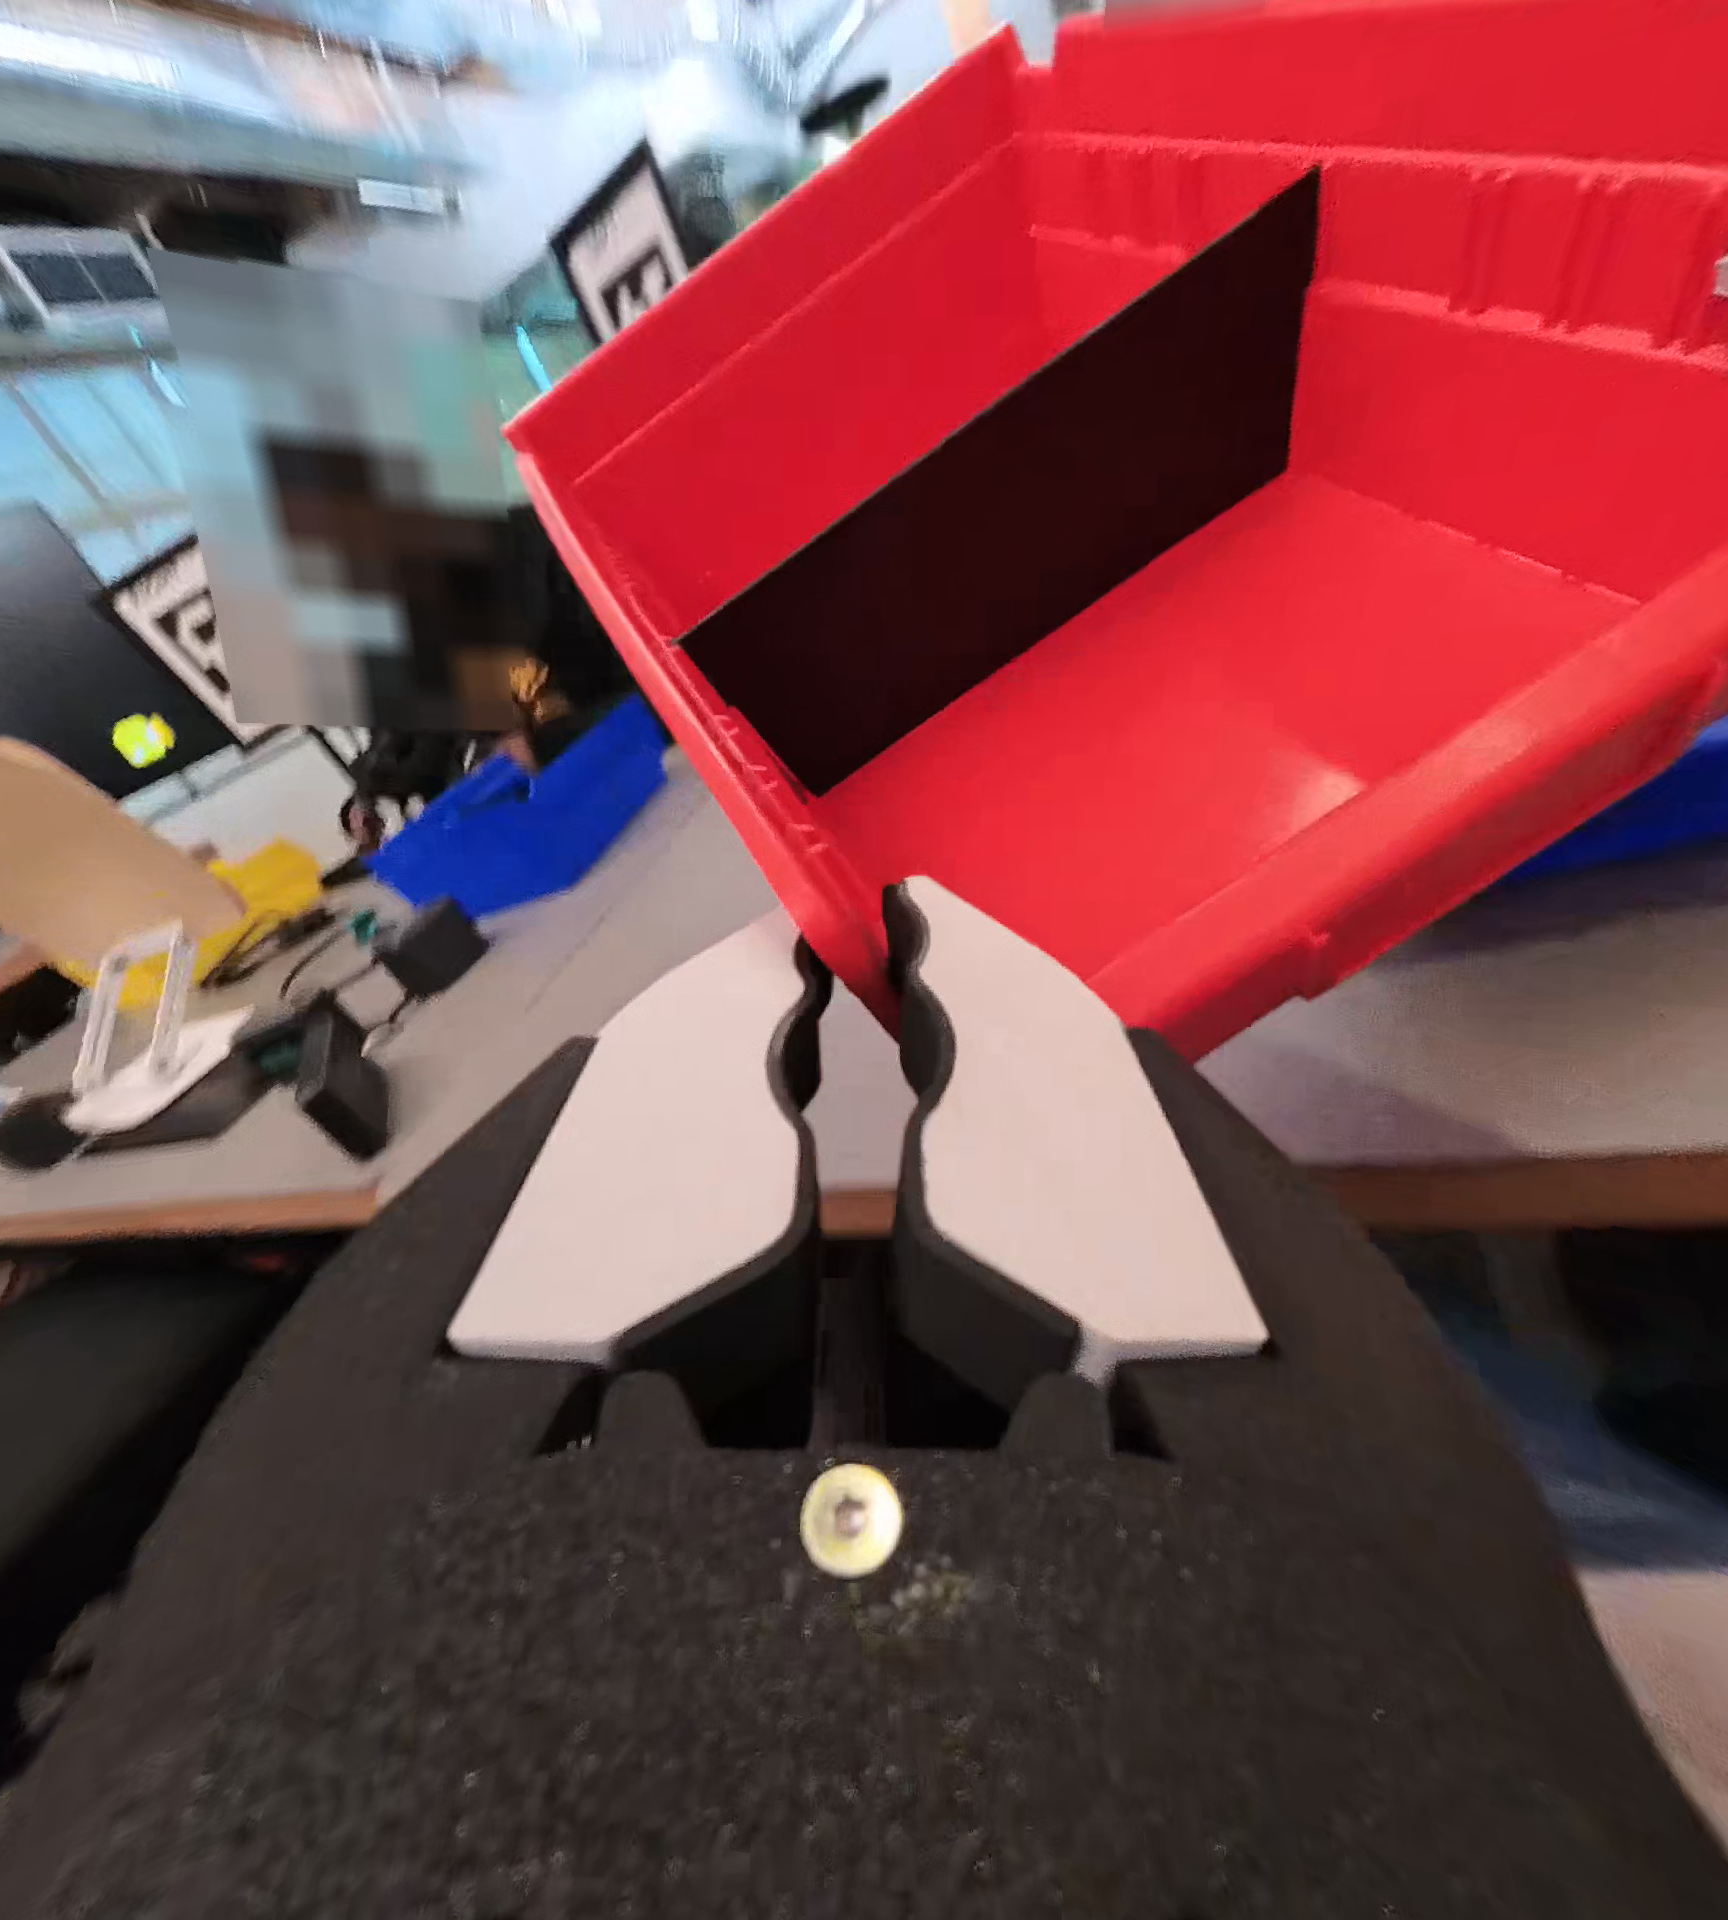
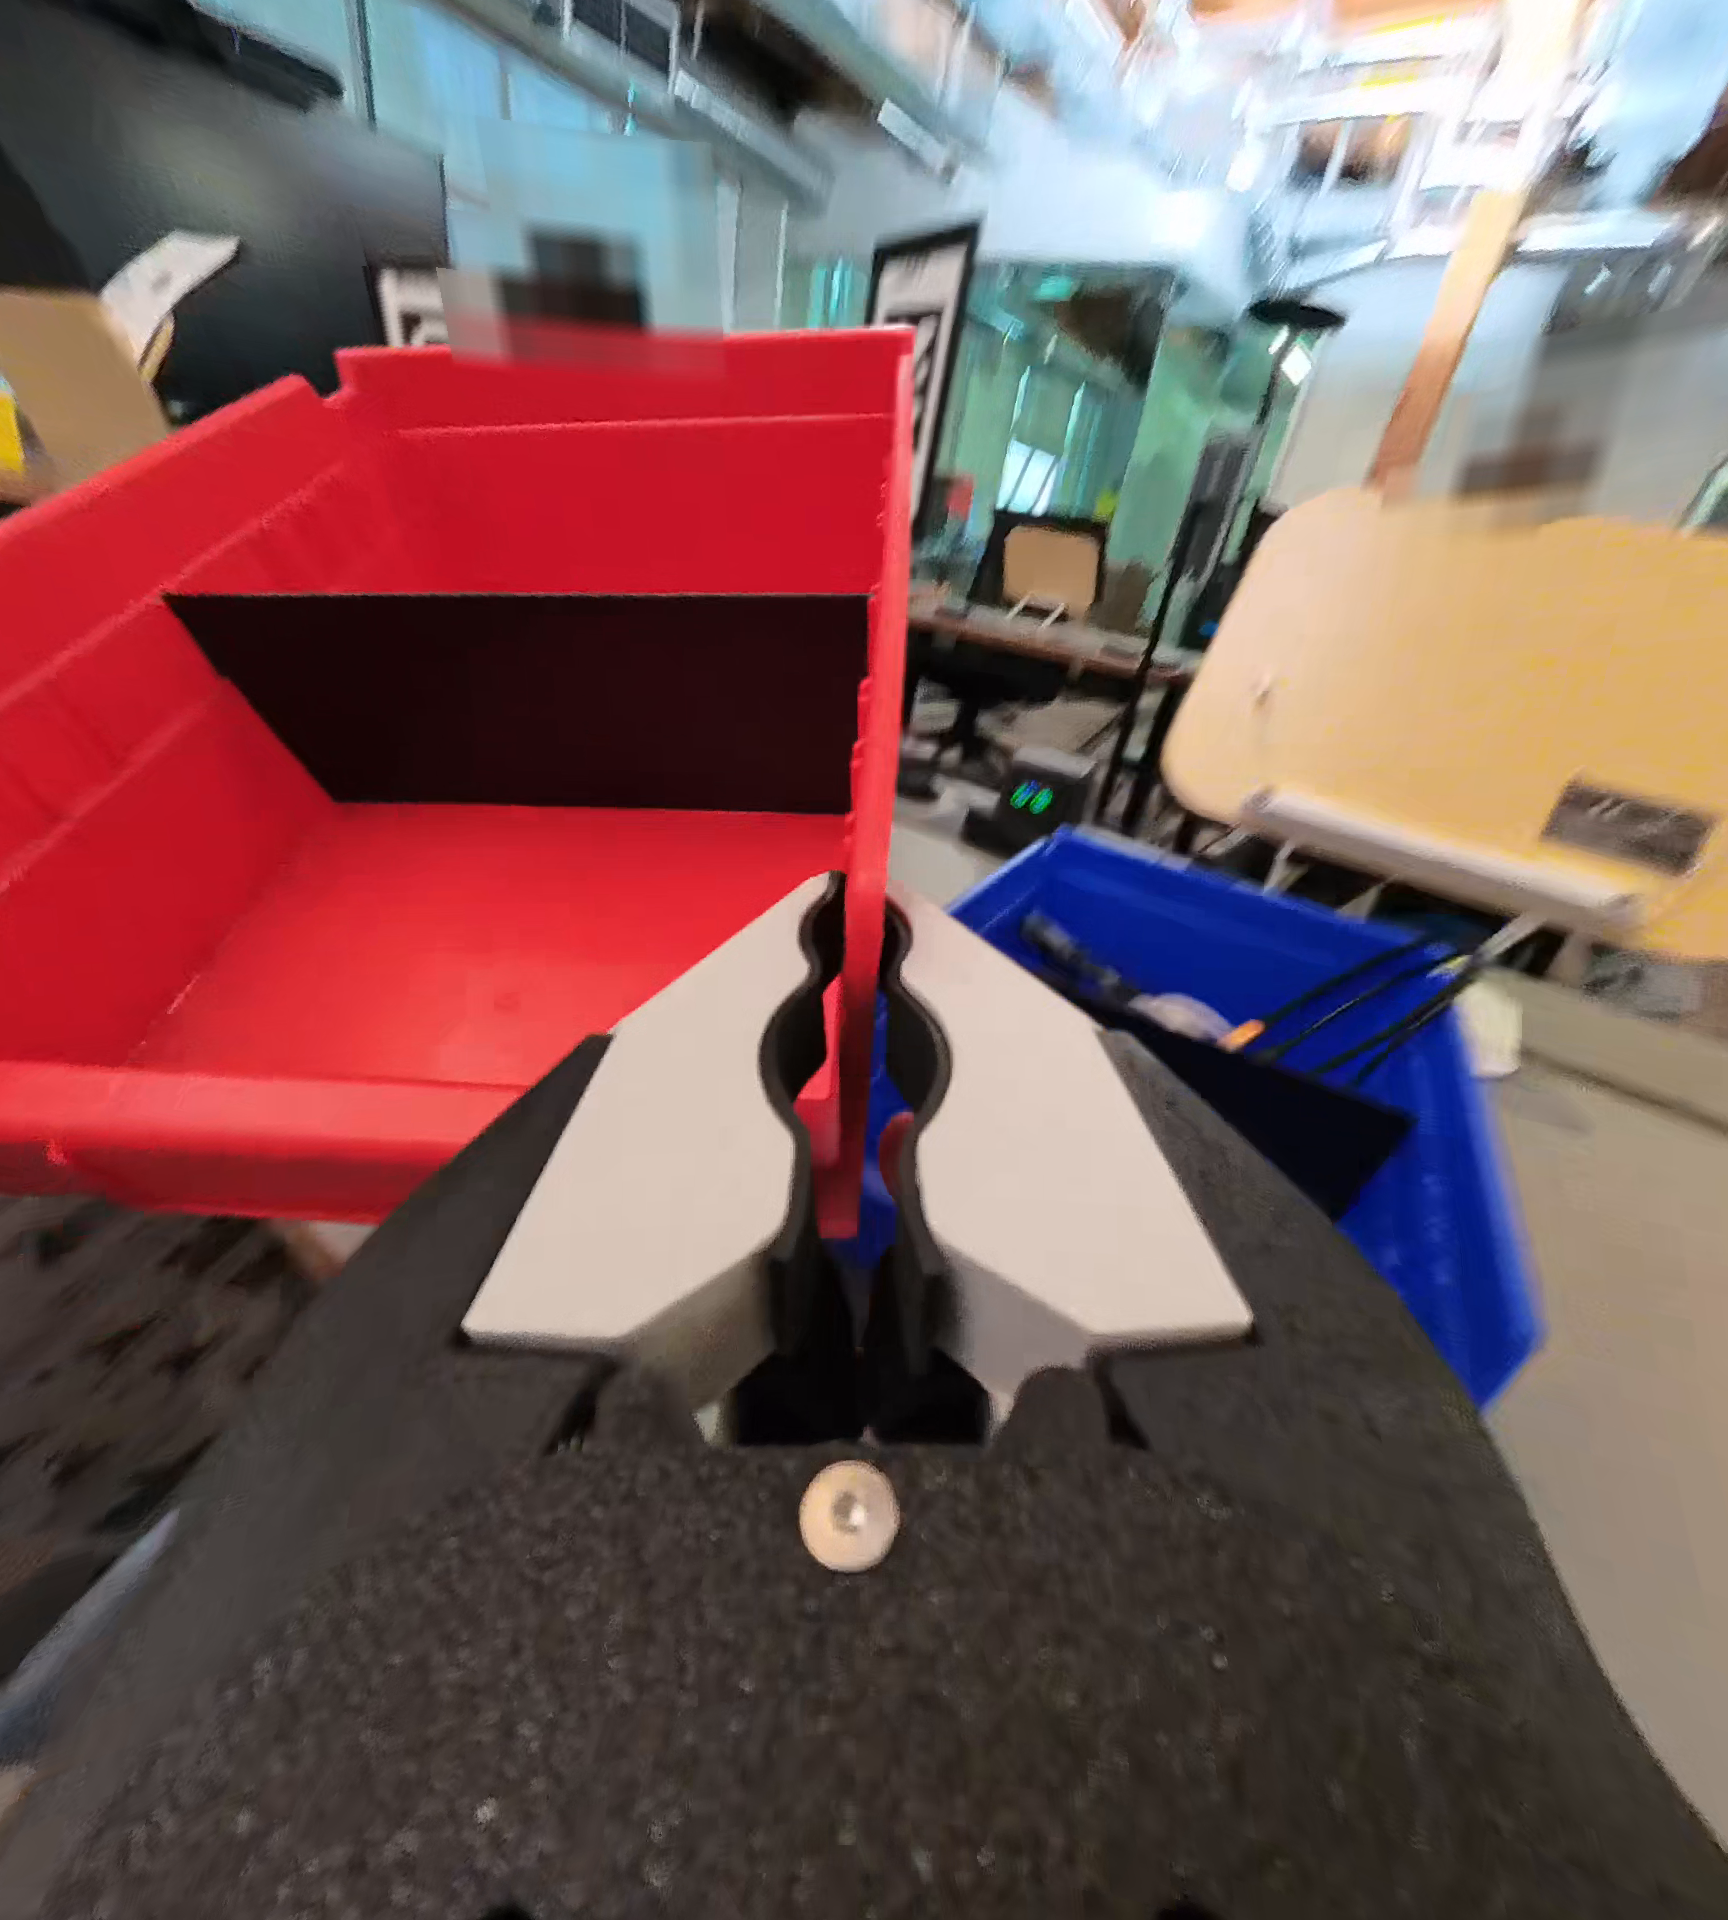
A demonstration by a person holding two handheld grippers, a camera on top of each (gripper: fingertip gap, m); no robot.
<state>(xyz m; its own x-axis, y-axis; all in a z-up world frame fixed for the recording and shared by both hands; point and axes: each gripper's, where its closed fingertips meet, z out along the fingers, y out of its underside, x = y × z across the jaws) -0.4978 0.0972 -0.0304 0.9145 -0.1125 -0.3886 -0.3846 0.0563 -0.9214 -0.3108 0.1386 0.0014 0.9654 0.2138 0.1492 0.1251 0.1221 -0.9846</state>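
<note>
Between your two grippers hangs the red bin [image 1: 1203,665], lifted off the grey table [image 1: 1525,1060] and tilted in the left wrist view. Inside it a black divider [image 1: 1005,499] stands across the width, from one side wall to the other; the floor in front of the divider is bare red plastic.

Your left gripper [image 1: 855,940] is closed almost fully on the left side wall of the bin, near the low front corner, one finger inside and one outside. Your right gripper [image 2: 862,914] is closed in the same way on the right side wall, and the thin red wall runs down between its dark wavy pads. So the bin sits just ahead of both grippers, its open top facing toward the cameras.

Just beside the right gripper, below and to the right of the bin, stands a blue bin [image 2: 1359,1049] with black cables in it. Behind it leans a tan board [image 2: 1504,686]. In the left wrist view, another blue bin [image 1: 527,831] and small black devices [image 1: 340,1081] lie on the table, well apart. The background is blurred.
</note>
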